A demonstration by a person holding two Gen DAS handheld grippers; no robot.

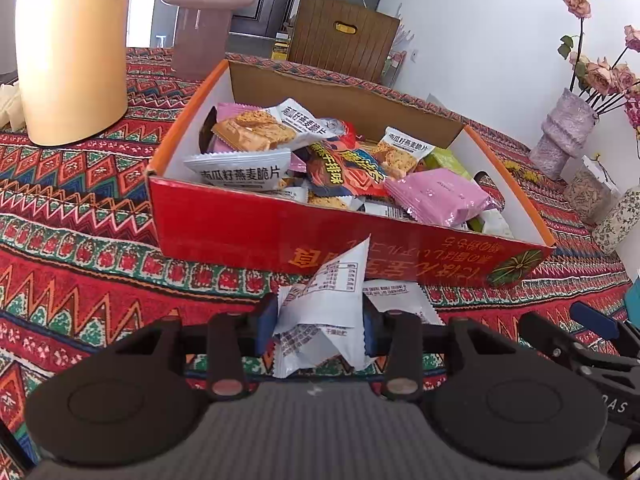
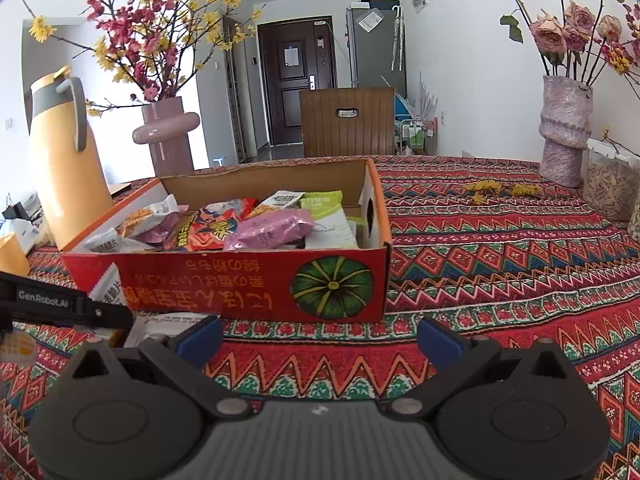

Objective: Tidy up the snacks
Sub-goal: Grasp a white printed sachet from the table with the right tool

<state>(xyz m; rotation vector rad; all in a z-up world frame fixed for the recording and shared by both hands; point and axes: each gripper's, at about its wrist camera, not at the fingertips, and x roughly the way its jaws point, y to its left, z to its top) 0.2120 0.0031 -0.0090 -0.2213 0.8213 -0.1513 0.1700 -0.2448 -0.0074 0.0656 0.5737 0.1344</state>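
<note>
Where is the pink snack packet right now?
The pink snack packet lies inside the red box, on top of the pile near the front wall, right of the red-orange packet.

The lower packets in the red box (image 1: 248, 236) lie buried under the top ones, their print unreadable. The yellow jug (image 1: 72, 60) runs off the top edge of the left view, and the white packet (image 1: 320, 312) covers a second packet (image 1: 396, 300) beneath.
</note>
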